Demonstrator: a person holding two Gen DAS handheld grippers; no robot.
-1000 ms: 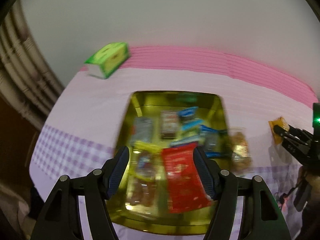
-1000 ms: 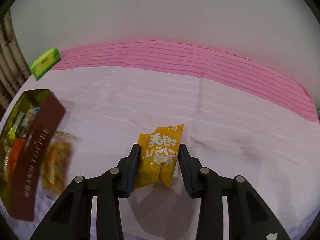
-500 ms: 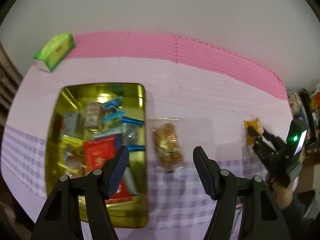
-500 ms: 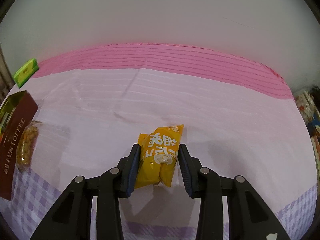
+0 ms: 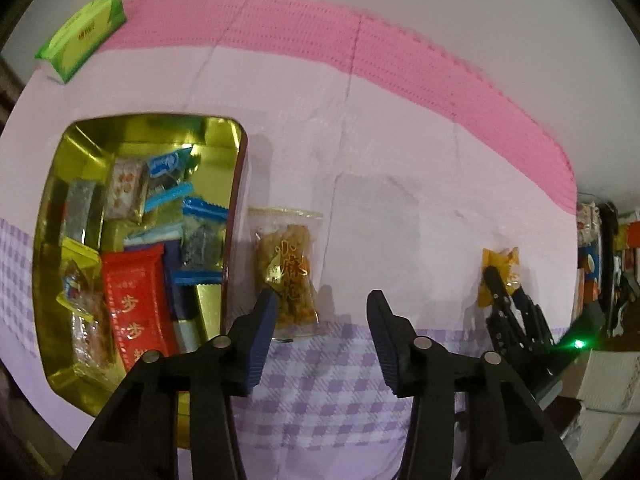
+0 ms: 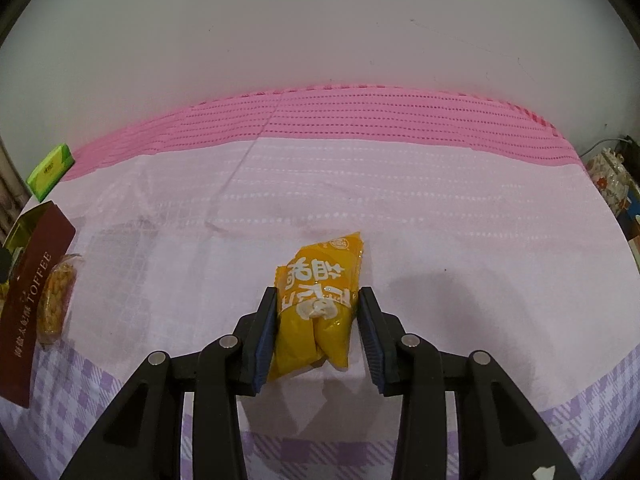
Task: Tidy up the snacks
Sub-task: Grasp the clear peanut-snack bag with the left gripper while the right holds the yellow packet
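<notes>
A gold tin (image 5: 236, 152) with a maroon outer wall (image 6: 36, 280) holds several wrapped snacks, among them a red packet (image 5: 134, 308). A clear packet of fried snack (image 5: 288, 272) lies on the cloth just right of the tin, also in the right wrist view (image 6: 56, 300). My left gripper (image 5: 322, 312) is open and empty, above the cloth just right of that packet. My right gripper (image 6: 318, 308) is closed on a yellow snack packet (image 6: 320, 300), which rests on the cloth; it also shows in the left wrist view (image 5: 500, 268).
A green tissue box (image 5: 80, 36) lies at the far left corner of the table. A pink band (image 6: 320, 120) runs along the table's back edge by the white wall. Cardboard boxes (image 5: 600, 388) and clutter stand off the table's right side.
My left gripper has swung right, from above the tin to the cloth beside the clear packet. The right gripper has stayed shut on the yellow packet.
</notes>
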